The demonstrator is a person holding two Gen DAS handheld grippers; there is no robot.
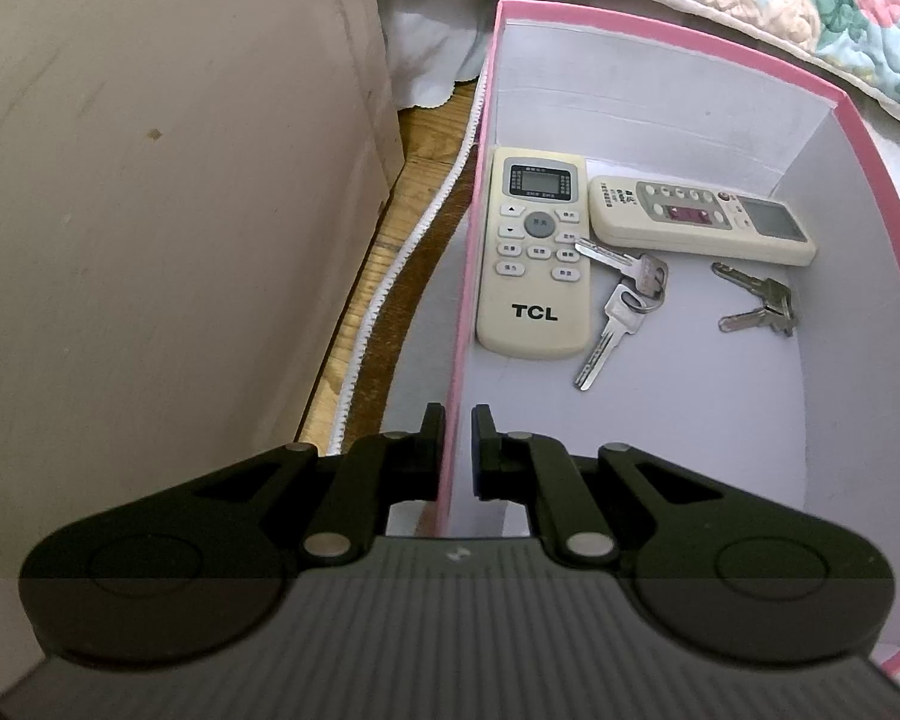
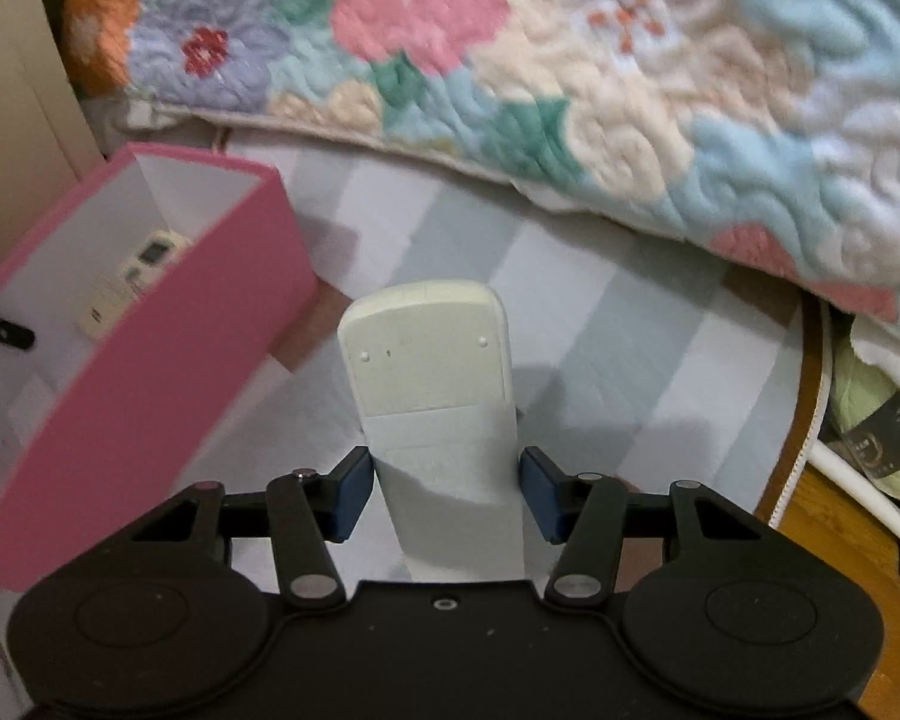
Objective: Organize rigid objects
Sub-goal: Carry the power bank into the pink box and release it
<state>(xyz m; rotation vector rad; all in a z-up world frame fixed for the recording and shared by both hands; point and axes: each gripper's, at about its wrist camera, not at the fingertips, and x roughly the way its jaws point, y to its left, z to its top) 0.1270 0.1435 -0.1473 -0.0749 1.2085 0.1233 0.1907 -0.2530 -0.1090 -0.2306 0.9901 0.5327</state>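
— Two remotes already lie in the pink box (image 1: 630,15): the TCL remote (image 1: 534,258) at about nine o'clock on its floor, the second remote (image 1: 699,219) crosswise near twelve.

— Keys too?

— Yes. One silver key bunch (image 1: 621,306) just beside the TCL remote, one tip touching its edge, and a darker key pair (image 1: 756,300) out at three o'clock, apart from the rest.

— What about the left tool (image 1: 457,420)?

— Its fingers straddle the box's near pink wall, one outside, one inside, clenched on that wall as far as I can see.

— And the right tool (image 2: 444,468)?

— Grasping a third white remote (image 2: 432,360), back side up, the blue pads (image 2: 354,495) pressed to its flanks. It points toward twelve, above the striped bed sheet (image 2: 600,330). The box sits at ten o'clock from it, the floral quilt (image 2: 570,60) beyond.
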